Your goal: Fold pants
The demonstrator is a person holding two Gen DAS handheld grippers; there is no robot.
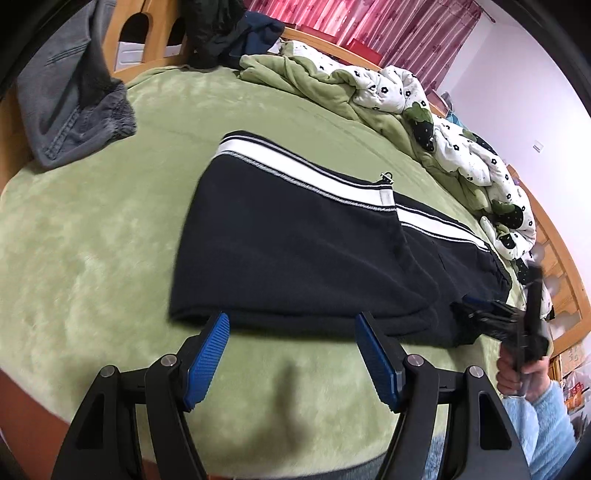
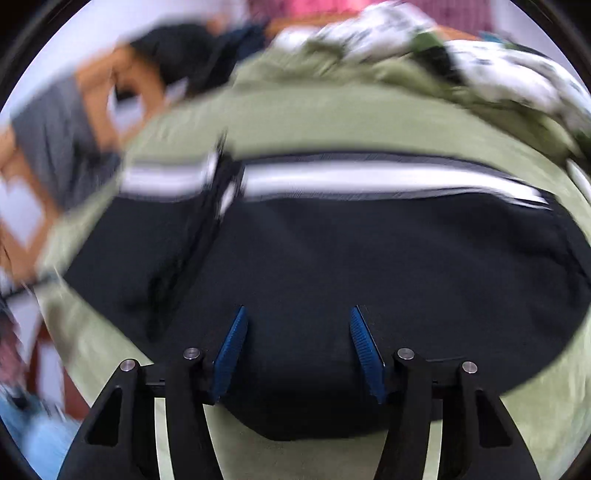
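The pants (image 1: pixel 295 254), dark navy with a white side stripe (image 1: pixel 295 173), lie folded on the green bed cover (image 1: pixel 92 240), roughly at the middle of the bed, with the stripe along their far edge. In the left wrist view the upper folded layer ends partway along, and the lower layer runs on to the right toward the waistband. The left tool (image 1: pixel 291 321) hangs above the cover at the near edge of the pants; its blue pads (image 1: pixel 207 354) stand well apart and nothing is between them. The right tool (image 2: pixel 297 314) sits over the dark cloth, its pads parted and no cloth pinched between them as far as the blurred right wrist view shows. In the left wrist view that tool appears at the right end of the pants, carried by a hand (image 1: pixel 517 376) in a light blue fleece sleeve (image 1: pixel 535 424). A grey garment (image 1: pixel 70 99) rests at the far left corner of the bed against the wooden bed frame (image 1: pixel 155 33). A crumpled quilt (image 1: pixel 443 122), white with dark flowers and green lining, is heaped along the far right side. Red curtains (image 1: pixel 369 18) hang behind.
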